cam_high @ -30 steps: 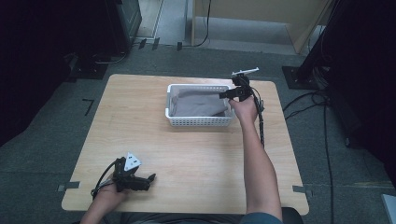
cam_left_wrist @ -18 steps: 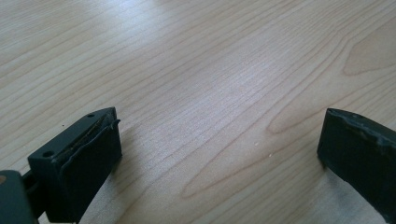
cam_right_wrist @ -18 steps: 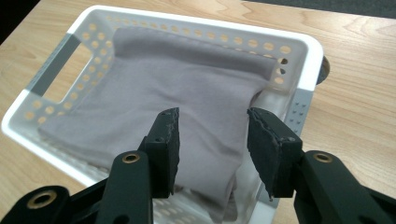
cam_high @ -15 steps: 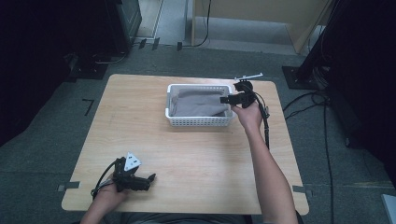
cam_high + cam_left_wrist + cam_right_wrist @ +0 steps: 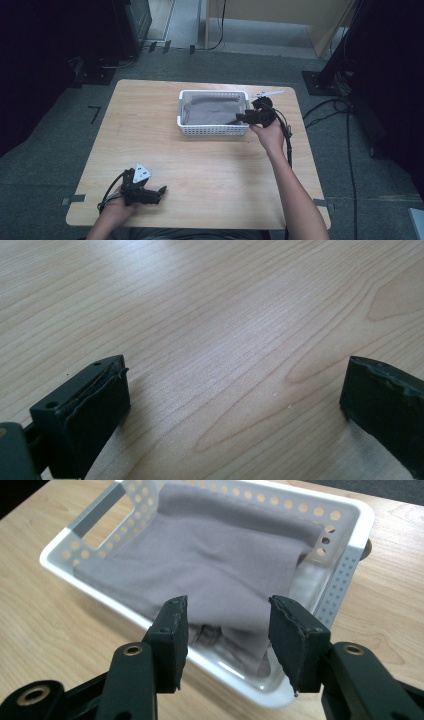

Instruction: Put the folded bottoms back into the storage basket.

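A grey cloth [image 5: 210, 565] lies crumpled inside a white perforated basket [image 5: 212, 130] at the far middle of the wooden table [image 5: 215, 175]. The right gripper [image 5: 227, 625] hangs at the basket's near-right corner, jaws parted and empty, with a fold of fabric showing between them. The cloth looks light, soft and limp — likely to drape and drag — so a bunched fold near that corner seems the best hold. The left gripper [image 5: 159, 192] rests on bare wood, jaws wide apart, holding nothing.

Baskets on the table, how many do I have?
1. The white basket sits at the table's far side with a grey cloth inside, the right gripper open over its rim.
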